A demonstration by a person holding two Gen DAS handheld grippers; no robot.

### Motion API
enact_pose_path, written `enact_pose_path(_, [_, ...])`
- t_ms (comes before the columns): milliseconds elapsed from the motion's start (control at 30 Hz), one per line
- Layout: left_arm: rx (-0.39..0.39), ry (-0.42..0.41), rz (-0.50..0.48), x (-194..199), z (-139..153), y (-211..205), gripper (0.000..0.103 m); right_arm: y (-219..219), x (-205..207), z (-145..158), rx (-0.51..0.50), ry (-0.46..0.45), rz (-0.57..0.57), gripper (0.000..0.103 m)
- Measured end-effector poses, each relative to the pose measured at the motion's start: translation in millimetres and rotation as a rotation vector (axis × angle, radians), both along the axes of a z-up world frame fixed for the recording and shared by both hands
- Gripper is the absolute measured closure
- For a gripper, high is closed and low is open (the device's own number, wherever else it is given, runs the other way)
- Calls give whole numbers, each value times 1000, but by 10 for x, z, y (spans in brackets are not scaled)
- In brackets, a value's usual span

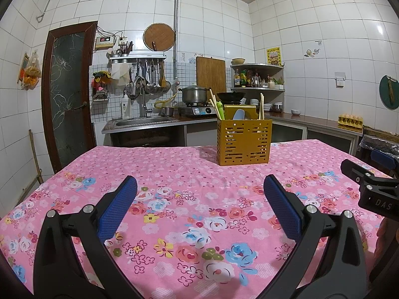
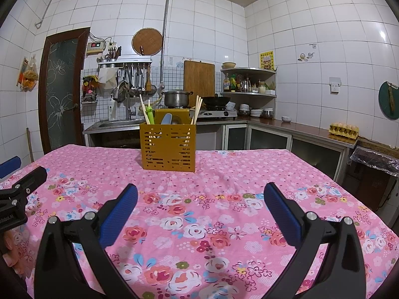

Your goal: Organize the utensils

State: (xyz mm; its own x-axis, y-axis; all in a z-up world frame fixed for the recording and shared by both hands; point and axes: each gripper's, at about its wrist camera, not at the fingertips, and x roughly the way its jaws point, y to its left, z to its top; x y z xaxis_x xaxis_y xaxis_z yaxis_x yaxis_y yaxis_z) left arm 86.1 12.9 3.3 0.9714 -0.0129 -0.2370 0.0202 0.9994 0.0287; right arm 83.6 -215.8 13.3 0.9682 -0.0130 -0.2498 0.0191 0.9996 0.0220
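Two grippers, both held low over the pink floral tablecloth [image 1: 174,164], and both empty: our left gripper [image 1: 199,186] has its blue pads spread wide with nothing between them, and our right gripper [image 2: 200,194] is spread just as wide, gripping nothing either. The utensils are all up ahead in the yellow slotted caddy [image 1: 244,142], which stands upright toward the far side of the table, well apart from our fingertips. We can see pale chopsticks [image 2: 198,108] leaning out of its right compartment, more chopsticks with a green-handled piece [image 2: 150,114] on its left, and a blue spoon [image 1: 239,114] poking up in the middle. No loose utensil shows on the cloth, so we judge this to be either the very start or the very end of the sorting. If anything remains, the next move calls for a reach forward to the caddy, closing on one thin handle without tipping the box.
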Motion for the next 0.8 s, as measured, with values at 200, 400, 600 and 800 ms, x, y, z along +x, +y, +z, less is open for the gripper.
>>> enact_pose_path(200, [1,-1,0,1,3,0,5,2,-1,2,-2,0,0,4])
enact_pose_path(400, [0,-1,-1,-1,0,-9,5,12,8,-12,-3,1,1,4])
enact_pose_path(600, [0,-1,0,0,0,-7,5,-2,9,-13,-4,1,1,4])
enact_pose_path(800, [0,-1,0,0,1,-7,5,17,6,-8,-4,1,2,4])
